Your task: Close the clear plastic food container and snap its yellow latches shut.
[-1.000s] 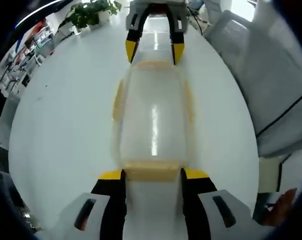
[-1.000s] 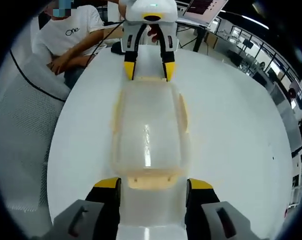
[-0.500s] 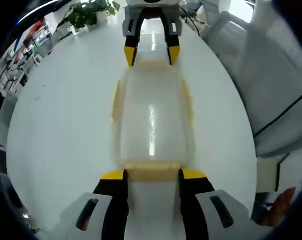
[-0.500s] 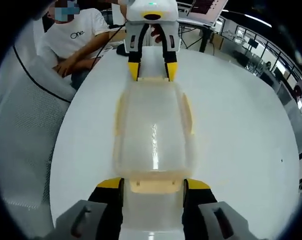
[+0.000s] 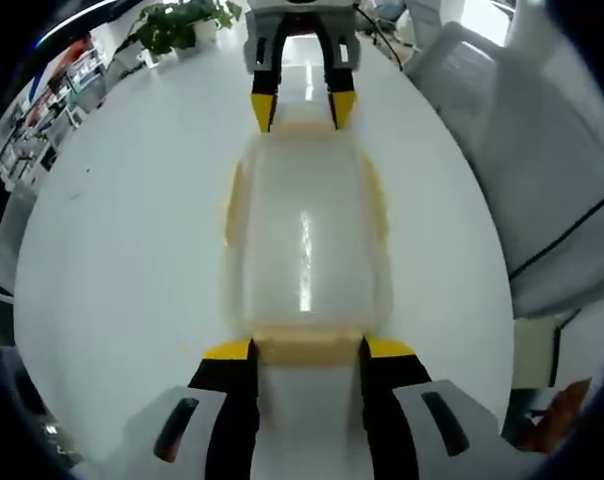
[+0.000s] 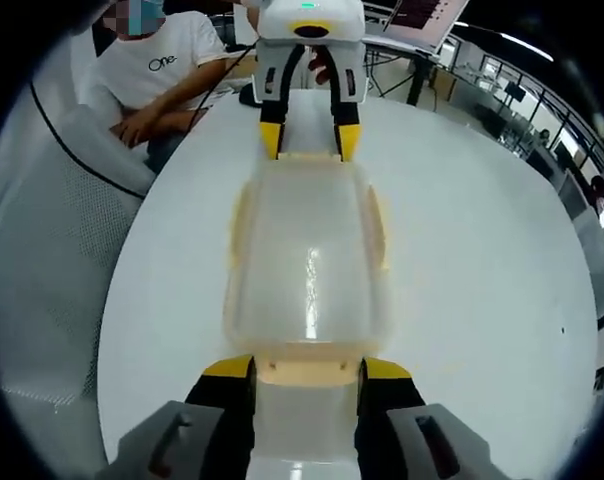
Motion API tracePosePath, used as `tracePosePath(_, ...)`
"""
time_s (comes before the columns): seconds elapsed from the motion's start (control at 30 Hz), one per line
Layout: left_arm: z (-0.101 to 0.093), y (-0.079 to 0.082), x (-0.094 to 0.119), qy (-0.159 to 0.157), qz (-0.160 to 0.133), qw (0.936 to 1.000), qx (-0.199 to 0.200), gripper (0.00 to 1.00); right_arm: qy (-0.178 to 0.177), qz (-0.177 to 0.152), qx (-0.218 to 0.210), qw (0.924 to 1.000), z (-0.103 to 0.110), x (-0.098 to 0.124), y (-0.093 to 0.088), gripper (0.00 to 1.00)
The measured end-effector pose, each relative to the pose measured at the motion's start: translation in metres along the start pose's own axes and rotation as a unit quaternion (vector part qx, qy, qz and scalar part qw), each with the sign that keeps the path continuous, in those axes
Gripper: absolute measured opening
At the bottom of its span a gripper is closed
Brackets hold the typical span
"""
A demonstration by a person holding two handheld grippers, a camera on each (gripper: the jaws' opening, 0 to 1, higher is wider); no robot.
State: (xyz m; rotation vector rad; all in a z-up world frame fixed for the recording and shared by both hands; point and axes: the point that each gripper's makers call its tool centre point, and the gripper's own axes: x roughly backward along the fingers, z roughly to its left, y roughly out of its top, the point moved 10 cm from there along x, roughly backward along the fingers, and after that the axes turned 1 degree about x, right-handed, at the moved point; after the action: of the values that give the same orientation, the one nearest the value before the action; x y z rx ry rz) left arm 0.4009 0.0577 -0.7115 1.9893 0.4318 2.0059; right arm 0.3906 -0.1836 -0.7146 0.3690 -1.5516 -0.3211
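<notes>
Container lay lengthwise btwn both tongs on worktop: left tongs apart astride near end latch, right tongs likewise at opp end.

In the left gripper view, the left gripper has its jaw tips flanking the near yellow latch, hiding the latch's ends; contact with it cannot be judged. The right gripper likewise hides the ends of the end latch between its tips. The clear container is blurred, so lid seating is unreadable. The side latches look smeared.
</notes>
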Motion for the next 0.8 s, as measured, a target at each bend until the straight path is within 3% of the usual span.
tracePosePath(0.37,-0.005,0.002,-0.001,0.002,0.005,1.0,0.0,0.37,-0.004,0.009,-0.004,0.9999,0.007,0.0,0.0,0.36)
tracePosePath(0.8,-0.025,0.005,0.004,0.001,0.021,0.9998,-0.006,0.36,-0.004,0.003,0.011,0.9999,0.023,0.009,0.003,0.36)
